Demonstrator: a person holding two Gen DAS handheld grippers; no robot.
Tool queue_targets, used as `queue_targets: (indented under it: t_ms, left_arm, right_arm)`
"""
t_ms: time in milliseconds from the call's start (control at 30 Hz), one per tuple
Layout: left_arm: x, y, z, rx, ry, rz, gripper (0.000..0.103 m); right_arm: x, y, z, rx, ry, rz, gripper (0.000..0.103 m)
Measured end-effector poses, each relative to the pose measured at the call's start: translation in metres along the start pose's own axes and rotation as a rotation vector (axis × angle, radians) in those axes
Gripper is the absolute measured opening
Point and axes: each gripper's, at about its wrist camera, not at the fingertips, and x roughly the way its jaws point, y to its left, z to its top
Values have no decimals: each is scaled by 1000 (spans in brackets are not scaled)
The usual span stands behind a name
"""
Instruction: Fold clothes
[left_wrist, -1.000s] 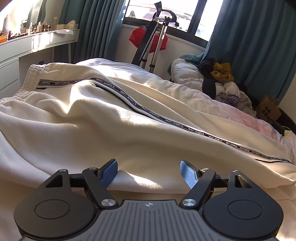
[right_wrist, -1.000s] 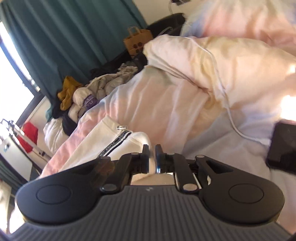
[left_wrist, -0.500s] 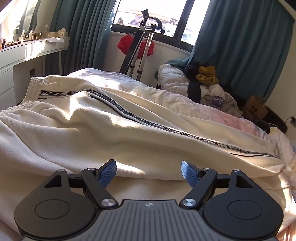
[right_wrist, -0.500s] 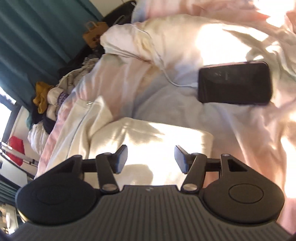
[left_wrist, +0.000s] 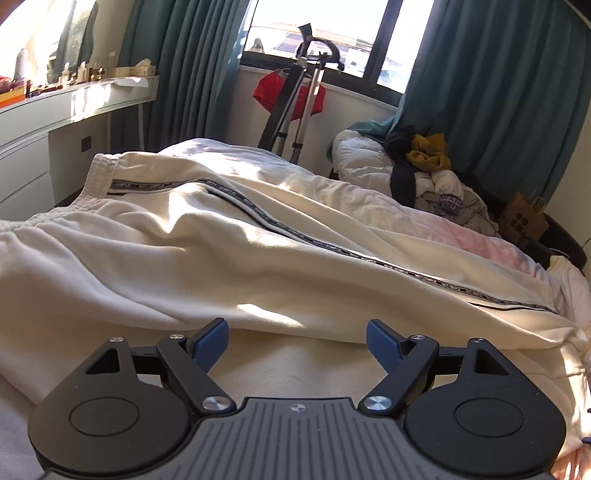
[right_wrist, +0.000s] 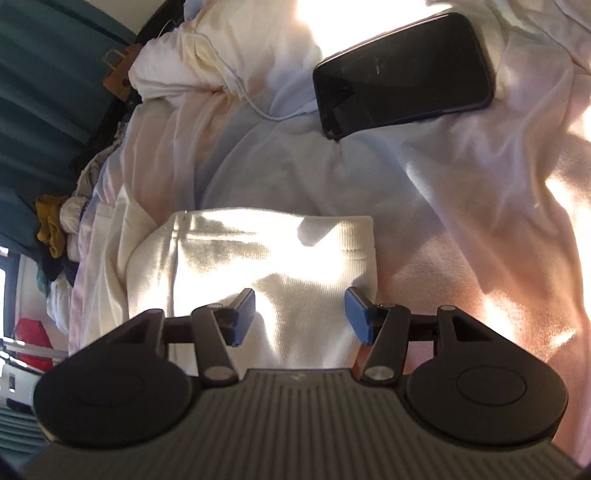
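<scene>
Cream track trousers (left_wrist: 229, 251) lie lengthwise, one leg over the other; left gripper (left_wrist: 295, 341) and right gripper (right_wrist: 300, 314) both gape wide, empty (likely poised to regrip), the right over the hem, near the phone (right_wrist: 402, 74).

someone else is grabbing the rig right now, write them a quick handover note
Left tongs: open, empty, low over the cream pants.
Right tongs: open, empty, over the pants' leg end.
Pants lie lengthwise on the bed, legs stacked, striped side up. A phone lies beyond the leg end.
Done: legs laid together.
Left: fold the length over, probably leg end toward the waistband.
</scene>
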Motion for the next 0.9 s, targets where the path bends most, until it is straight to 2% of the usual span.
queue_targets:
  t_ms: [100, 167, 233, 333, 400, 433, 467, 500, 533, 567, 633, 733, 800, 900]
  left_arm:
    - [1, 11, 1, -59, 21, 6, 84]
    - [3, 14, 2, -88, 35, 15, 84]
    - [-3, 23, 5, -128, 24, 31, 84]
    - [-12, 37, 10, -186, 7, 55, 84]
    - [-19, 46, 13, -226, -4, 71, 84]
    - [-22, 50, 15, -245, -10, 80, 83]
    - [-25, 55, 17, -265, -15, 88, 83]
    - [-28, 60, 18, -284, -21, 96, 83]
    - [-31, 64, 20, -304, -26, 104, 84]
    - [-43, 81, 26, -365, -54, 117, 85]
    - [-63, 115, 36, -464, -82, 131, 86]
    - [-79, 159, 36, -582, -83, 108, 86]
    - [-82, 187, 30, -683, -72, 90, 86]
    - [-80, 225, 20, -819, -47, 65, 85]
  right_arm:
    - [-12, 1, 4, -29, -88, -54, 57]
    - [-13, -1, 9, -46, -108, -97, 59]
    - [-4, -6, 12, -31, -57, -99, 59]
    - [11, -12, 11, 15, 32, -52, 59]
    - [13, -7, 10, -9, 47, -8, 59]
    - [11, -2, 8, -25, 34, 12, 56]
    - [9, 2, 8, -38, 26, 42, 46]
    - [7, 4, 9, -47, 23, 70, 41]
    - [5, 7, 10, -57, 20, 84, 24]
    - [3, 8, 11, -65, 14, 88, 12]
    - [1, 6, 15, -46, 13, 102, 8]
    - [-5, 1, 19, -1, 5, 131, 7]
    - [-13, 2, 19, 5, -23, 149, 7]
    - [-31, 9, 20, -9, -101, 231, 6]
